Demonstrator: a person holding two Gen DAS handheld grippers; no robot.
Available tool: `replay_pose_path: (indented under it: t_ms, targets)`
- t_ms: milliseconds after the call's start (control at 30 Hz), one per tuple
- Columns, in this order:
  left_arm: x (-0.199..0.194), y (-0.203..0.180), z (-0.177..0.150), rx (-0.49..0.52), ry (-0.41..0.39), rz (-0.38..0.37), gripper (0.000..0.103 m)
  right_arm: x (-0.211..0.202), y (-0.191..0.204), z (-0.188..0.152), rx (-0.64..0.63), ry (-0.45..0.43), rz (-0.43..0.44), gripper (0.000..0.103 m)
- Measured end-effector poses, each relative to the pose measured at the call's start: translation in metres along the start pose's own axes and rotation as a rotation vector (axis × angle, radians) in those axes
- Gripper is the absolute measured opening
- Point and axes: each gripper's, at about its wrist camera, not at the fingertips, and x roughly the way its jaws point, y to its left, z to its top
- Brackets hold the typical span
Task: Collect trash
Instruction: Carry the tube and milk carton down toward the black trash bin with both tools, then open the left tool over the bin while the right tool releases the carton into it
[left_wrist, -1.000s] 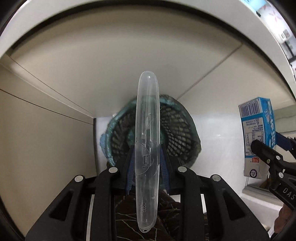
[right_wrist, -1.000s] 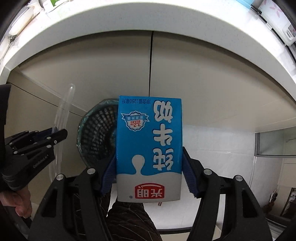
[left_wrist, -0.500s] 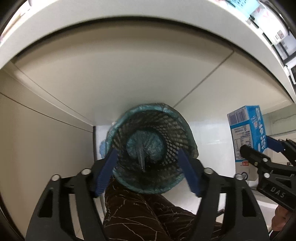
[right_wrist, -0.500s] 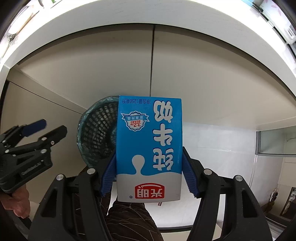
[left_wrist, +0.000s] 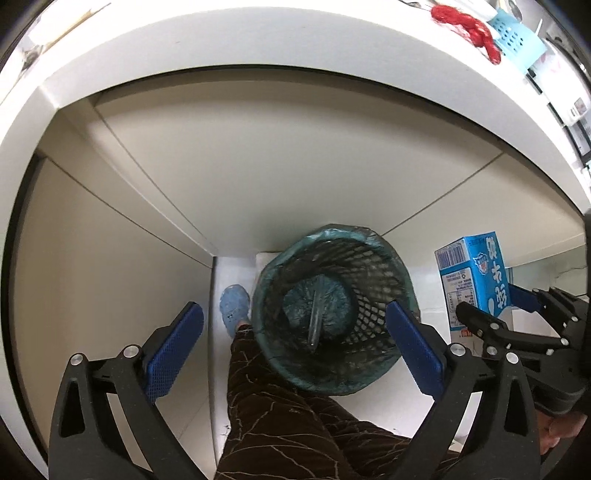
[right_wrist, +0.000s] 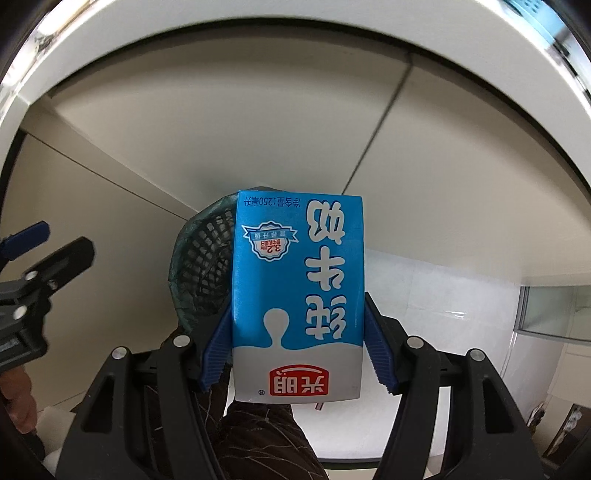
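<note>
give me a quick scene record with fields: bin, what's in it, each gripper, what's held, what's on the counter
bin: black mesh waste basket lined with a green plastic bag, on the white floor
bin contents: clear plastic case lying at the bottom
left gripper: above the bin, jaws opening, nothing between them
right gripper: shut on the blue and white milk carton, held upside down
counter: white countertop with a red mesh item and a light blue perforated basket
person: brown patterned trouser leg, blue shoe
</note>
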Motion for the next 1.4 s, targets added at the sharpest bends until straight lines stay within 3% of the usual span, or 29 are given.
replay_pose_path:
  t_ms: [500,767,900,1400]
  targets:
    - [0.010,0.019,-0.006,-0.022,0.013,0.034,0.097,0.020,0.012,0.007,-0.045,0.040,-0.018,0.063]
    - [0.010,0.016,-0.002,-0.007,0.015,0.049,0.097,0.004,0.008,0.009,-0.017,-0.016,-0.033,0.085]
    - [0.005,0.013,0.000,0.014,0.008,0.057,0.097,-0.013,-0.004,0.010,0.010,-0.062,-0.037,0.094]
    - [-0.066,-0.003,0.030,0.024,-0.052,0.033,0.097,-0.134,-0.042,0.022,0.083,-0.264,-0.059,0.095]
